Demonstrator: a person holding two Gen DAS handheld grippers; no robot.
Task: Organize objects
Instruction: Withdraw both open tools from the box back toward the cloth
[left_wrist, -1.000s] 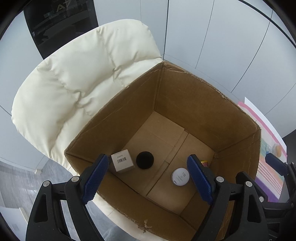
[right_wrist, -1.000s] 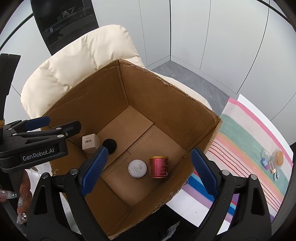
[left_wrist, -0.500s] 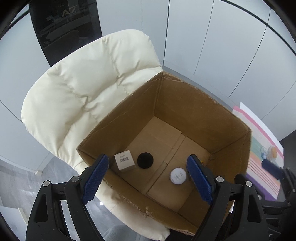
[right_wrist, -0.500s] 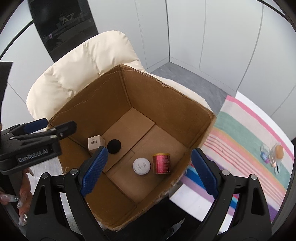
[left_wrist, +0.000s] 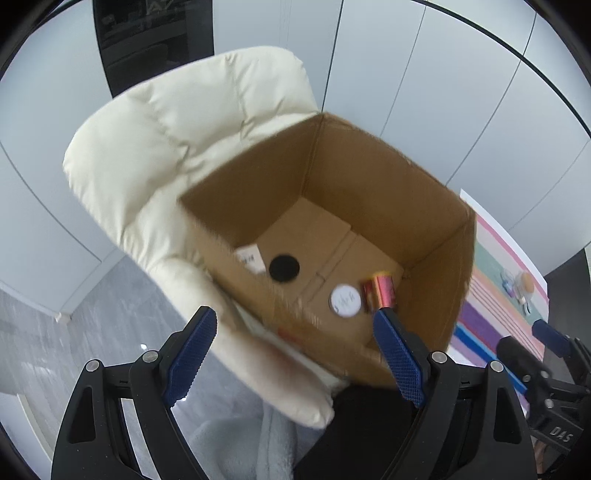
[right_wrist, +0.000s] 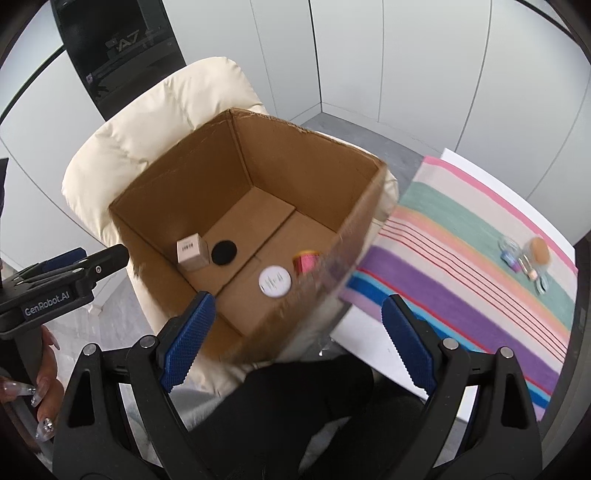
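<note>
The fingers of the left gripper stood spread wide with nothing between them, and the fingers of the right gripper were likewise released and empty. Both hung above the open cardboard box resting on a cream padded chair. Four things lay on the box floor: one small white carton, one black round disc, one white round lid and one red can. The left view showed the can on its side, just beside the lid. Only the right view showed the striped cloth on the white bench in full, a cluster of small bottles on it, and a hand holding the left gripper.
</note>
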